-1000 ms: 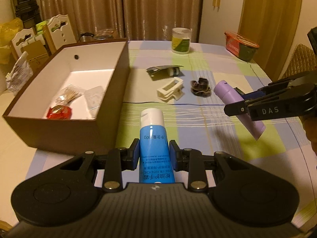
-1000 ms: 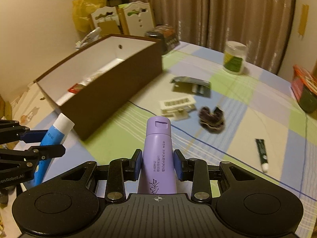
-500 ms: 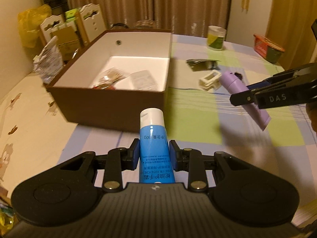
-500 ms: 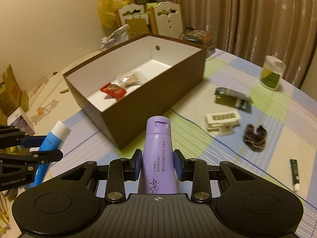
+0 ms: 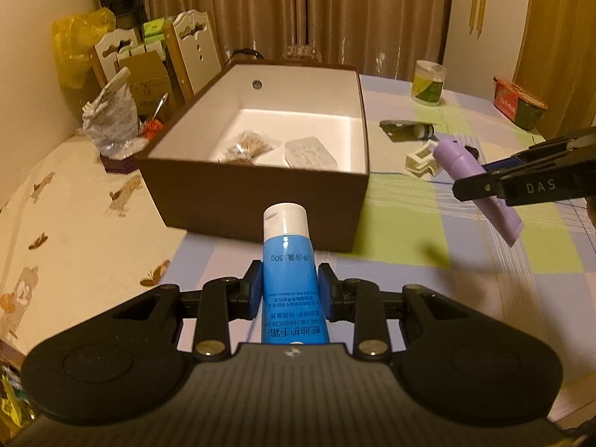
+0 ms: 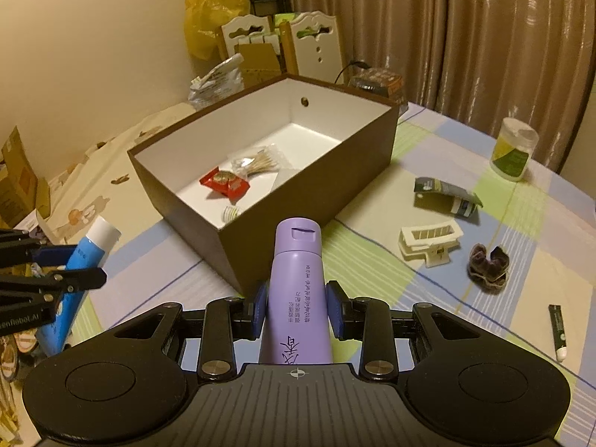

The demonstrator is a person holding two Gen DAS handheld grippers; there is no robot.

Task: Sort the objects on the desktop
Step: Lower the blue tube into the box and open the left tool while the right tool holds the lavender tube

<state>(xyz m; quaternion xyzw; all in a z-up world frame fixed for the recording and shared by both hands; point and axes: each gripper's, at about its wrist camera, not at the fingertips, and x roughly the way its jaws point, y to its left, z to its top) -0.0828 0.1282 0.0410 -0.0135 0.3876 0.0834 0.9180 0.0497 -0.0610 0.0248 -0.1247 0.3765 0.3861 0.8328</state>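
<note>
Brown box (image 6: 305, 201) near both tubes, hair clip (image 6: 428, 242), scrunchie (image 6: 488, 266) beyond

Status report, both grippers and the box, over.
Left gripper shut on blue tube. Right gripper shut on purple bottle. Both short of brown box; path open.

Dim, warm yellow indoor light, soft shadows, strong fisheye bending at edges.

Each camera sat on its own gripper and looked forward along the fingers, close above the near table edge. The left view faced the brown box (image 5: 257, 201) square on; the right view faced it from its right. Both shared the box and the table (image 6: 529, 201) beyond.
</note>
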